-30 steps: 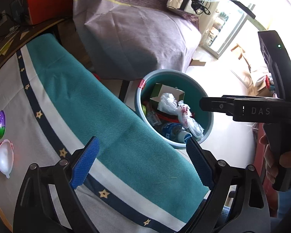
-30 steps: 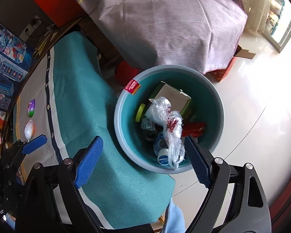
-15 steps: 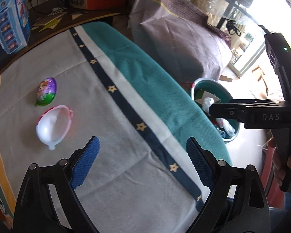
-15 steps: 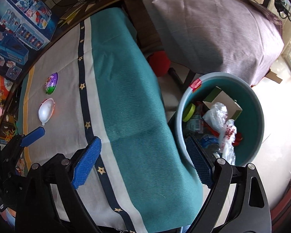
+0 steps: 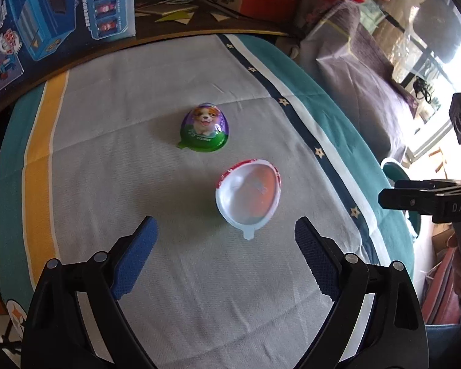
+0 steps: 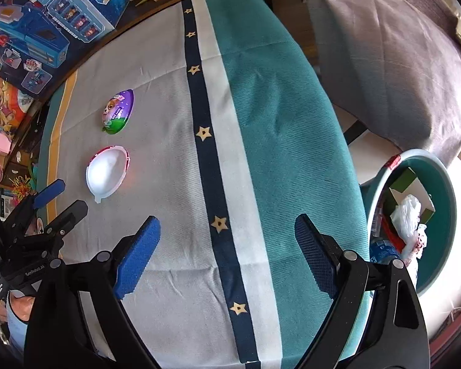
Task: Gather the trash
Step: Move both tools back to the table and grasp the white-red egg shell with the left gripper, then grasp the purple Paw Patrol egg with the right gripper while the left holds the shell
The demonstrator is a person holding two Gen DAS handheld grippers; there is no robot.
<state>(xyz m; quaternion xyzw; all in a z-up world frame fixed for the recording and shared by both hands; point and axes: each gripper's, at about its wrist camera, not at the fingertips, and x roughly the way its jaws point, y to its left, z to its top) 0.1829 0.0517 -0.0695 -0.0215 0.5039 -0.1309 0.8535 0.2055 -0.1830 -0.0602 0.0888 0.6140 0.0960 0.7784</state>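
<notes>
Two egg-shaped plastic halves lie on the table cloth [image 5: 138, 98]. The white half [image 5: 248, 195] with a red rim lies open side up; it also shows in the right wrist view [image 6: 107, 170]. The purple and green half [image 5: 204, 127] with a puppy picture lies dome up behind it, and shows in the right wrist view [image 6: 118, 112]. My left gripper [image 5: 226, 256] is open and empty, just short of the white half. My right gripper [image 6: 227, 255] is open and empty over the cloth's star stripe. The teal trash bin [image 6: 439, 184] stands on the floor to the right.
Blue toy boxes [image 5: 58, 15] stand along the table's far edge. A chair draped in purple cloth [image 6: 399, 61] stands beyond the table's right end. The bin holds a cardboard box, plastic bags and a bottle.
Both grippers have swung left from the bin to the table. The left gripper has come close to the two egg halves. Both stay open.
</notes>
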